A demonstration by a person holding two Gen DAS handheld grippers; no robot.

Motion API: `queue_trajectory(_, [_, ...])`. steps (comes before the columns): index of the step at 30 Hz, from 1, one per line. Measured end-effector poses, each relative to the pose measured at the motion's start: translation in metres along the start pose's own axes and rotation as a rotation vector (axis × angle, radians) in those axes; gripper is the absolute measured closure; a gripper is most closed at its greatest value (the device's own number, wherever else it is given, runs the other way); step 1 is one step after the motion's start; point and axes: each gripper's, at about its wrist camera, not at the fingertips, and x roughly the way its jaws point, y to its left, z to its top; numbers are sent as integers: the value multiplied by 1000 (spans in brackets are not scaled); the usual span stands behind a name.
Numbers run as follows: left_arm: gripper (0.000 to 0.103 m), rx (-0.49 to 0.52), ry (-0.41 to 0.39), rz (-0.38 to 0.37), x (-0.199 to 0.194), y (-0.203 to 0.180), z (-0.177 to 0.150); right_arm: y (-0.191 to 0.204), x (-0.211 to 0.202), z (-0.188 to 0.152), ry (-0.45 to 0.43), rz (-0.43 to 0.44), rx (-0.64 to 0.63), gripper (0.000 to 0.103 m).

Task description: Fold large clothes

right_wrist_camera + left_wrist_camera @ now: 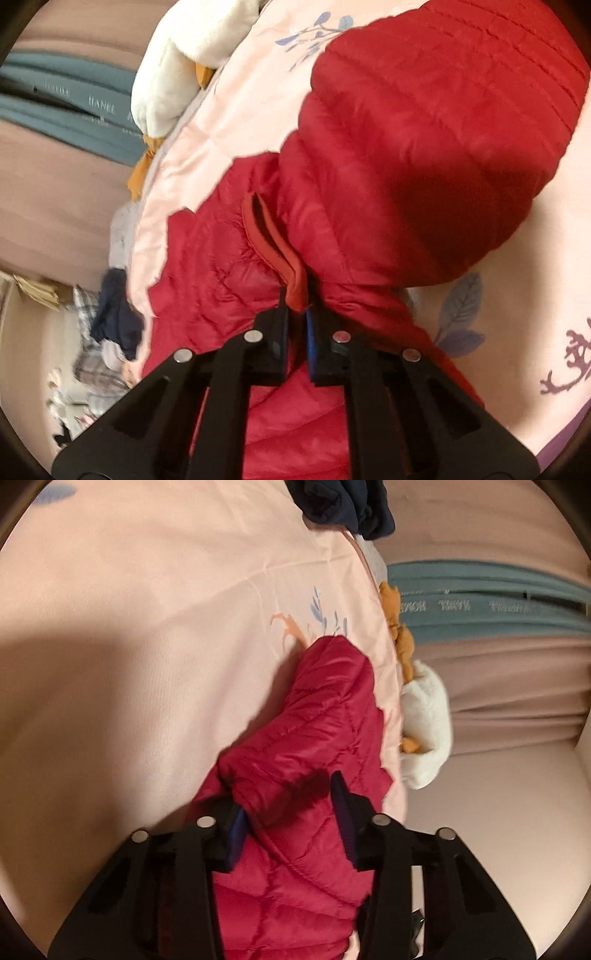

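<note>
Red quilted jacket (pixel 424 140) spread on pink quilt (pixel 147 627), near its edge | right gripper (pixel 296 314) clenched on jacket's cuff trim | left gripper (pixel 290 805) straddling a sleeve, pad contact unclear | white plush toy (pixel 424 723) at quilt's edge beyond

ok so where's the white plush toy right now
The white plush toy lies at the pink bedsheet's right edge in the left wrist view, beside the red jacket; upper left in the right wrist view.
</note>
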Motion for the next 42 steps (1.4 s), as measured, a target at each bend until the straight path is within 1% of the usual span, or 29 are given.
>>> queue_trajectory(3, [61, 45, 15, 33, -2, -5, 0, 4, -1, 1, 8, -14, -50, 94])
queue_trajectory(5, [61, 56, 22, 51, -4, -5, 0, 8, -4, 2, 13, -22, -76, 84])
queue_trajectory(6, [61, 59, 23, 62, -6, -6, 0, 10, -6, 2, 16, -23, -86, 81])
queue_trajectory(8, [61, 75, 30, 88, -10, -9, -2, 12, -13, 4, 15, -20, -99, 71])
queue_trajectory(9, [58, 93, 36, 106, -11, -13, -3, 13, -17, 4, 9, -20, -106, 69])
queue_trajectory(10, [51, 130, 48, 128, -14, -18, -4, 15, -24, 5, -11, -28, -121, 65])
queue_trajectory(11, [48, 161, 52, 148, -17, -23, -7, 15, -29, 6, -26, -31, -135, 63])
queue_trajectory(13, [40, 218, 34, 198, -26, -30, -12, 17, -37, 6, -45, -41, -170, 62])
queue_trajectory(14, [39, 253, 16, 229, -34, -34, -14, 20, -41, 4, -54, -49, -202, 60])
queue_trajectory(16, [39, 297, -1, 252, -46, -37, -17, 31, -48, -2, -76, -62, -290, 59])
queue_trajectory(18, [39, 372, -27, 305, -53, -49, -21, 40, -50, -9, -93, -74, -366, 59])
queue_trajectory(19, [39, 431, -41, 345, -54, -58, -25, 48, -50, -16, -100, -80, -420, 59])
queue_trajectory(24, [39, 648, -43, 442, -33, -95, -48, 79, -44, -40, -139, -122, -617, 59])
queue_trajectory(27, [39, 779, -32, 493, -12, -111, -66, 94, -36, -50, -145, -137, -694, 58])
queue_trajectory(28, [39, 800, -27, 501, -5, -114, -69, 98, -32, -54, -146, -144, -721, 57])
queue_trajectory(29, [39, 837, -22, 525, 5, -118, -75, 102, -28, -57, -147, -149, -737, 52])
queue_trajectory(31, [39, 878, -20, 564, 18, -122, -82, 107, -20, -62, -149, -172, -772, 48])
queue_trajectory(34, [38, 930, 2, 630, 41, -118, -90, 113, -7, -71, -138, -216, -818, 48])
queue_trajectory(35, [36, 951, 3, 661, 48, -116, -93, 112, 2, -73, -123, -247, -837, 48])
queue_trajectory(36, [31, 962, 5, 669, 51, -115, -94, 110, 8, -75, -108, -261, -845, 48])
queue_trajectory(37, [29, 969, 7, 674, 53, -115, -96, 108, 15, -77, -92, -283, -852, 46])
queue_trajectory(39, [28, 985, 14, 687, 57, -111, -97, 105, 22, -80, -87, -302, -862, 44])
queue_trajectory(42, [27, 977, 24, 678, 58, -107, -96, 102, 28, -85, -98, -316, -882, 42])
